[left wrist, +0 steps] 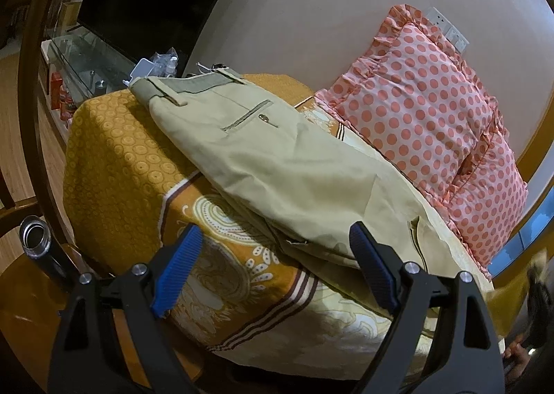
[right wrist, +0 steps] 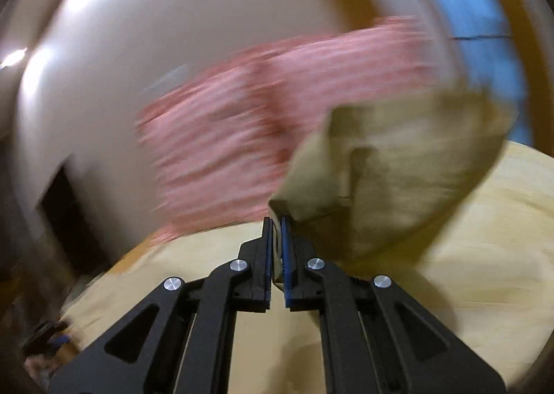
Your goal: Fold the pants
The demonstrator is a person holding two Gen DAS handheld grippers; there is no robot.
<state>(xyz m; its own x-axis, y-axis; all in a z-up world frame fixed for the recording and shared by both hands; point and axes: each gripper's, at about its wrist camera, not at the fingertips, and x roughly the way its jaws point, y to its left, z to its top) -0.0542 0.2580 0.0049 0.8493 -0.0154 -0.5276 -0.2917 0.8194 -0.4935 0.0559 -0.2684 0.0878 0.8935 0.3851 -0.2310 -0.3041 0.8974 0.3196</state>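
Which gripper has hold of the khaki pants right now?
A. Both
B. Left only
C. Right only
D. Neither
C: the right gripper has its jaws closed on a fold of the pants, while the left gripper hangs open over the bed, its blue pads wide apart and empty.

Bedside surroundings, non-task items.
Polka-dot pillow (left wrist: 429, 117) at right on orange patterned bedspread (left wrist: 114, 158); steel flask (left wrist: 36, 241) lower left; glass shelf (left wrist: 86, 58) upper left.
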